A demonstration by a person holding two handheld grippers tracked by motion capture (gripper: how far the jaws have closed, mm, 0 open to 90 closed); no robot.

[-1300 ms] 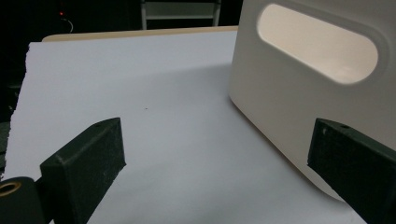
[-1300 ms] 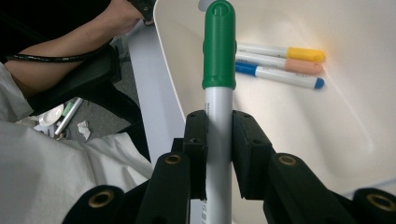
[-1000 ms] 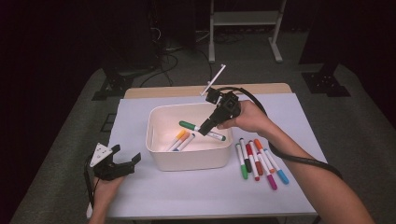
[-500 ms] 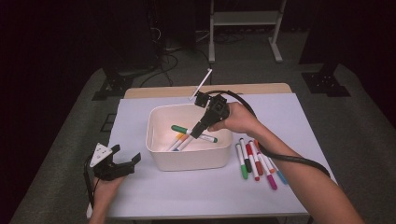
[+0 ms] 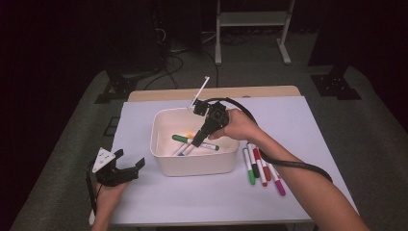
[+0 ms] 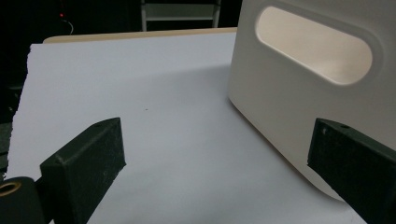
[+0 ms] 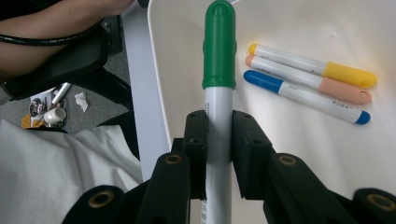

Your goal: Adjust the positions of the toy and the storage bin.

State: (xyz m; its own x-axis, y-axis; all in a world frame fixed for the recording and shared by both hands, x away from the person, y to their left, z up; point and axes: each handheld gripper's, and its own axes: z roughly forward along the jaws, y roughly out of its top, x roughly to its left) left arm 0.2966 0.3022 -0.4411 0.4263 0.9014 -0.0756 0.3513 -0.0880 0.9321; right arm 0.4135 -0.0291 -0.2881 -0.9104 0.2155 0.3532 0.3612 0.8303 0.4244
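- The green marker (image 7: 218, 93) sits clamped in the right gripper (image 5: 199, 137), now lower inside the white bin (image 5: 195, 163) than a second ago.
- Release looks close; yellow, peach and blue markers (image 7: 308, 81) already lie there.
- More markers (image 5: 262, 166) wait on the table (image 5: 308, 125).
- The left gripper (image 5: 126, 168) rests with jaws apart, empty.

The right gripper (image 7: 218, 140) rises from 6 o'clock with its jaws clamped on a green marker (image 7: 218, 70), white barrel between the pads, green cap pointing to 12. It hangs over the white bin (image 7: 299, 154). At 2 o'clock three markers lie side by side on the bin floor: yellow (image 7: 313, 64), peach (image 7: 310, 79), blue (image 7: 306, 95)
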